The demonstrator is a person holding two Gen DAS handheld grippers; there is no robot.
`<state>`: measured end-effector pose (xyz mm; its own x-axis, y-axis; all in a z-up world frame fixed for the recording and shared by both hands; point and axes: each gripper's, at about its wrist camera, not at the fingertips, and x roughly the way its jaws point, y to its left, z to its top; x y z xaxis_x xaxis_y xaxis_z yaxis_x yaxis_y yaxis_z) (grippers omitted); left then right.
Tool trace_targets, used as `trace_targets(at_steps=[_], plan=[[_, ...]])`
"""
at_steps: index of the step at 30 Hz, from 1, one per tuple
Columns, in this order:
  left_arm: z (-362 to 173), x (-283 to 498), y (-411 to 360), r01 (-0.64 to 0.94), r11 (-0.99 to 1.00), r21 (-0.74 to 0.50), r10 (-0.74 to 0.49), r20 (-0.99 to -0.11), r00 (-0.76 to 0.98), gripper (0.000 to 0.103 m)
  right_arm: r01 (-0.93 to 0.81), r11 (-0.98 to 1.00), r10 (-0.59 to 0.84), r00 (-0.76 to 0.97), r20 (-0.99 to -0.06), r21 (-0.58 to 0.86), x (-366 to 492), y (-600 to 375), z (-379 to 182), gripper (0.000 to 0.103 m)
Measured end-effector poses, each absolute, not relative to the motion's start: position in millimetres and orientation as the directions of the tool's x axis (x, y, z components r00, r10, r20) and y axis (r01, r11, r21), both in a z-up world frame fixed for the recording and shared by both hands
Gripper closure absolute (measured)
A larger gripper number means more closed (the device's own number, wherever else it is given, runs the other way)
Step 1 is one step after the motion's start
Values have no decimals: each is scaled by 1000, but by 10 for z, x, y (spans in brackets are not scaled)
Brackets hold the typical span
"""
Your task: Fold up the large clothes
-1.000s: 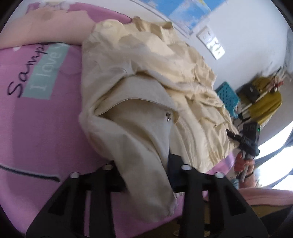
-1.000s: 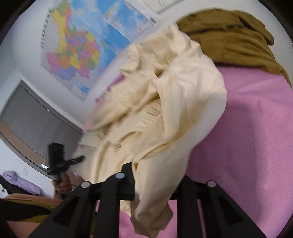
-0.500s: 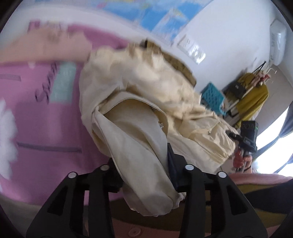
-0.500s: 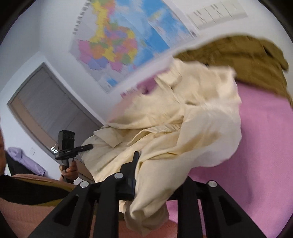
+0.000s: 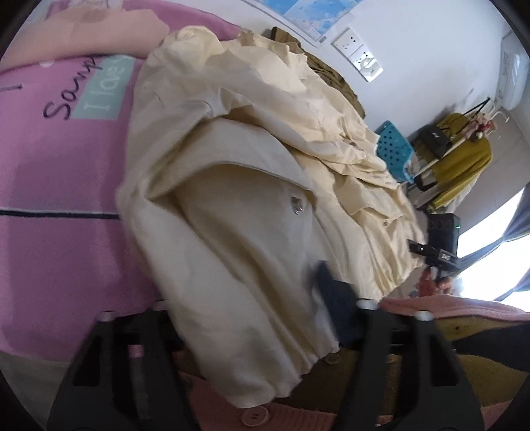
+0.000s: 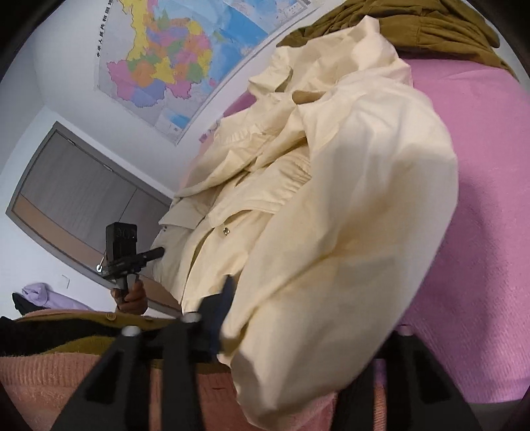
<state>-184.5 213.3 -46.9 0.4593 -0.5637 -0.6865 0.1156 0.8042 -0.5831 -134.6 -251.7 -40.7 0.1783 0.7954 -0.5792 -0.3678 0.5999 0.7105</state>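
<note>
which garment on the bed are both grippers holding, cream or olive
The cream jacket; the olive garment lies untouched behind it by the wall.

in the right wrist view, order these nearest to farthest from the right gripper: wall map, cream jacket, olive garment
1. cream jacket: clamped in the right gripper, draped over it.
2. olive garment: beyond the jacket, at the far edge of the pink blanket, upper right.
3. wall map: on the back wall, upper left.
</note>
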Motion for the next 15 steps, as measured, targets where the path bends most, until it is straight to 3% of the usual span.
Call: trace_targets(at_steps=[2, 15], plan=[[-443, -1857, 2189, 110, 804, -584, -559, -681, 473, 67, -375, 597, 798, 193, -571, 709, -1363, -2518, -360, 80], [-175, -1883, 2190, 137, 827, -545, -529, -674, 516, 73, -432, 554, 832, 244, -499, 712, -1369, -2569, -77, 85]])
